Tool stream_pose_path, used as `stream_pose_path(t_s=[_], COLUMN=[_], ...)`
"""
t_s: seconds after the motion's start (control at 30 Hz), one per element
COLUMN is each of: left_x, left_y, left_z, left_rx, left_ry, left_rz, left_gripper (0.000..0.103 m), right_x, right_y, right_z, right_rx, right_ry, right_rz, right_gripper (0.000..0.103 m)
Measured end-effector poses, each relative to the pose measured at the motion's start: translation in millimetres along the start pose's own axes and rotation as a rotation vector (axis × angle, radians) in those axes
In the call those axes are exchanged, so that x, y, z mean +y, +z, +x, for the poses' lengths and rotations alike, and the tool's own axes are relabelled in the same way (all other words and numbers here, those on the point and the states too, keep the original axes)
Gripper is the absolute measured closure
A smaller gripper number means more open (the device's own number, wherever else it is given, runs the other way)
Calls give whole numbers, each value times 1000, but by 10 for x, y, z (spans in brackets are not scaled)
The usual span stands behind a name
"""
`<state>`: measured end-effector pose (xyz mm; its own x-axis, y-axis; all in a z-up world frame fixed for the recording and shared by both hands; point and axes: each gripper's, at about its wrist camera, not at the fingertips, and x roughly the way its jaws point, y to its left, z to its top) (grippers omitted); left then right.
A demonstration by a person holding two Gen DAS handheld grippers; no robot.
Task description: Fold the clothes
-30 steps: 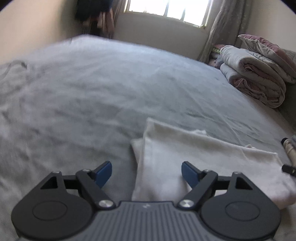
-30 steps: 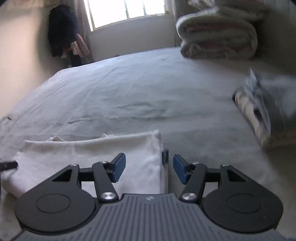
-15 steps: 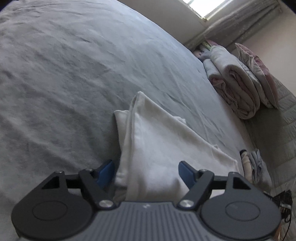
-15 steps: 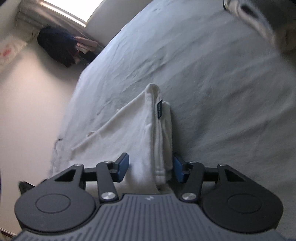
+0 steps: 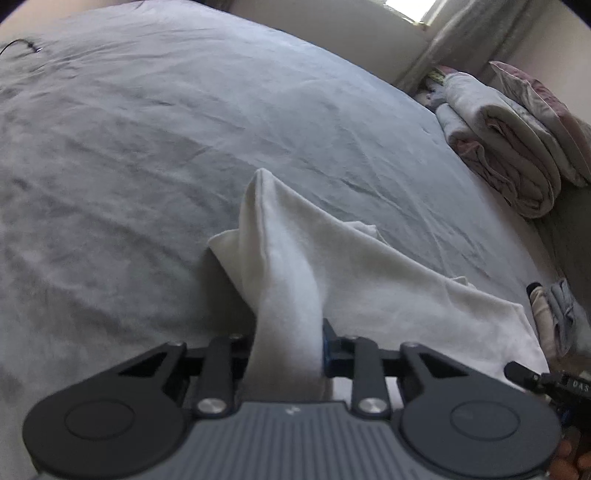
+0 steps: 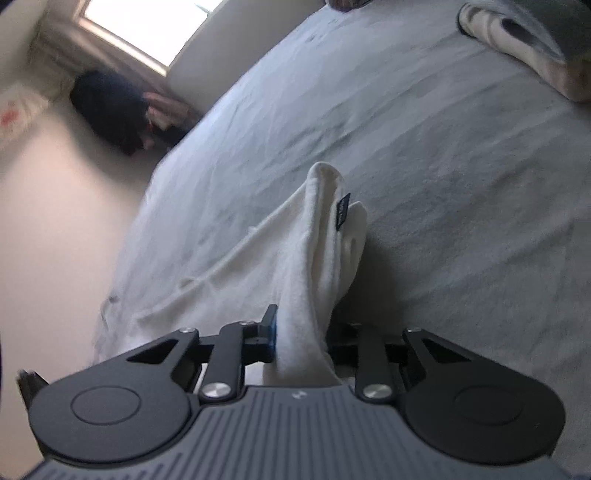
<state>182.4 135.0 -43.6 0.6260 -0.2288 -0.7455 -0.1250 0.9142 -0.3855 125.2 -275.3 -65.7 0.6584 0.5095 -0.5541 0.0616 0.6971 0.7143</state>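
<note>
White garment (image 5: 354, 280) lies partly folded on the grey bed sheet (image 5: 147, 147), near the bed's close edge. Each gripper has one end of it. Left gripper (image 5: 286, 343) jaws closing, a bunched ridge of the cloth pinched between them, blue pad visible against the fabric on the right side. Cloth rises from the bed into the fingers, far corner peaked up. Right gripper (image 6: 301, 336) jaws closing too, clamped on the other end's gathered edge; blue pad (image 6: 272, 334) pressed to the cloth on the left side. Small dark label (image 6: 343, 212) sticks out of the fold near the raised tip in the right wrist view. The middle of the garment rests flat on the sheet, stretched between the two grips. Folded quilts (image 5: 513, 140) stacked at the far right of the bed, well apart from the garment. Another folded pile (image 6: 528, 48) sits on the bed at upper right. Dark clothing (image 6: 110, 107) hangs below the window (image 6: 147, 26), off the bed.
</note>
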Motion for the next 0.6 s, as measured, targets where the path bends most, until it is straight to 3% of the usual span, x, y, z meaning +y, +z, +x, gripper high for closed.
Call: stream_pose_path(t_s=[0.13,0.3,0.6], left_x=[-70,-191,-276], left_y=[-36,-180,-807], left_z=[-175,-467,-1033], left_rx=[24,72,112], left_ry=[4,2,-8], left_rz=[-30,-7,60], left_gripper=[79,79,79], right_x=[113,241,298], right_y=[-2,-48,-502], right_z=[-169,-459,-979], right_rx=[-34,-9,37], right_ry=[10,-42,-108], right_rz=[13,28,52], right_gripper=[78,78,78])
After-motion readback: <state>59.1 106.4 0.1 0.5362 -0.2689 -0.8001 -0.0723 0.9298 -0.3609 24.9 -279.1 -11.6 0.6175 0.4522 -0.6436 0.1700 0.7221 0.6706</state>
